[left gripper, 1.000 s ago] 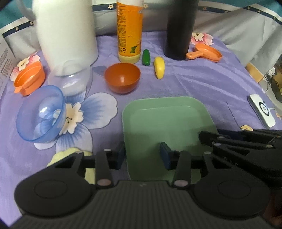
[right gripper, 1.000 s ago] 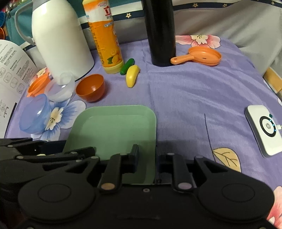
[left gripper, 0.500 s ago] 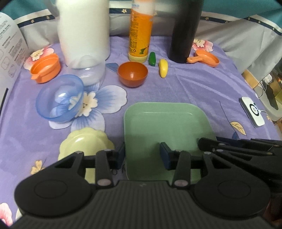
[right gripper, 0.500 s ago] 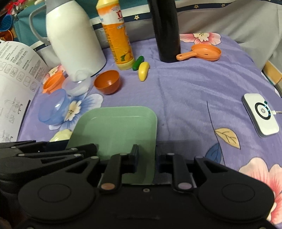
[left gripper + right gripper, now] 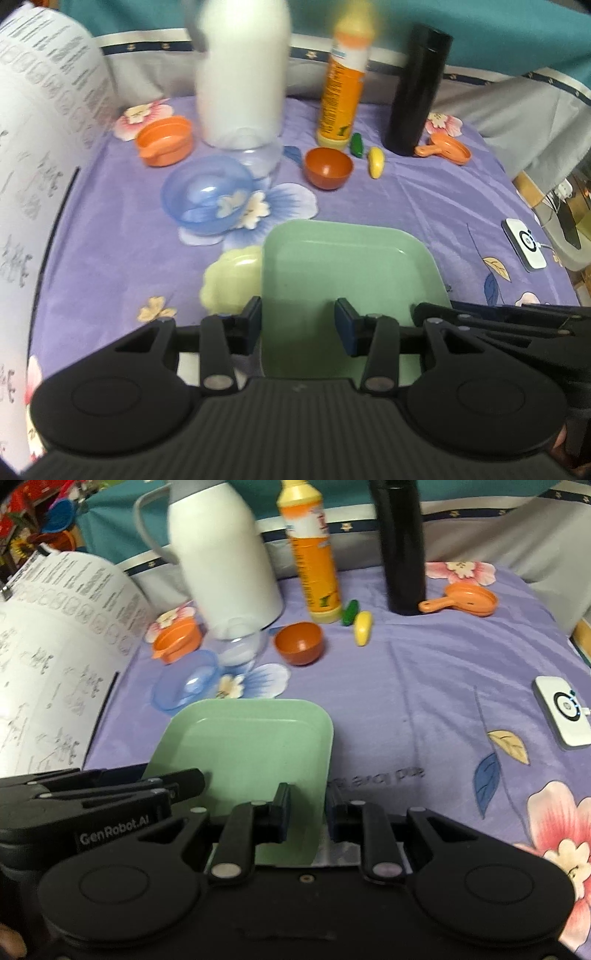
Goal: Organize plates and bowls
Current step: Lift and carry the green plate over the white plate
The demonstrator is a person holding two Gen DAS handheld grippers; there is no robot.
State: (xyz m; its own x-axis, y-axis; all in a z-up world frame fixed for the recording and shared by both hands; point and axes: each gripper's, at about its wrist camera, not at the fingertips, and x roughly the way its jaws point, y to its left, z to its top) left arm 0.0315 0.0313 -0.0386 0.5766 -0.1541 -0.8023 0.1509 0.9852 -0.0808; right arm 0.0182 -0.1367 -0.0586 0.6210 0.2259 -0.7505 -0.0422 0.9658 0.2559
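A green square plate [image 5: 351, 269] is lifted above the purple flowered cloth; it also shows in the right wrist view [image 5: 251, 746]. My left gripper [image 5: 297, 323] straddles its near left edge with the jaws apart. My right gripper [image 5: 306, 814] straddles its near right edge, jaws narrowly apart. A pale yellow flower-shaped plate [image 5: 232, 282] lies under the green plate's left side. A blue bowl [image 5: 207, 194], a clear bowl [image 5: 258, 158], a dark orange bowl [image 5: 328, 168] and an orange handled cup [image 5: 164, 140] stand beyond.
A white jug [image 5: 242, 70], an orange bottle [image 5: 343, 85] and a black flask [image 5: 417, 92] stand at the back. An orange toy pan [image 5: 448, 149], a yellow toy [image 5: 376, 167] and a green toy [image 5: 357, 144] lie near them. A white charger [image 5: 524, 249] lies right. A printed sheet [image 5: 33, 184] stands left.
Both grippers have pulled back and risen with the green plate. The yellow flower plate has come into view beneath its left edge. More of the cloth and the paper sheet shows.
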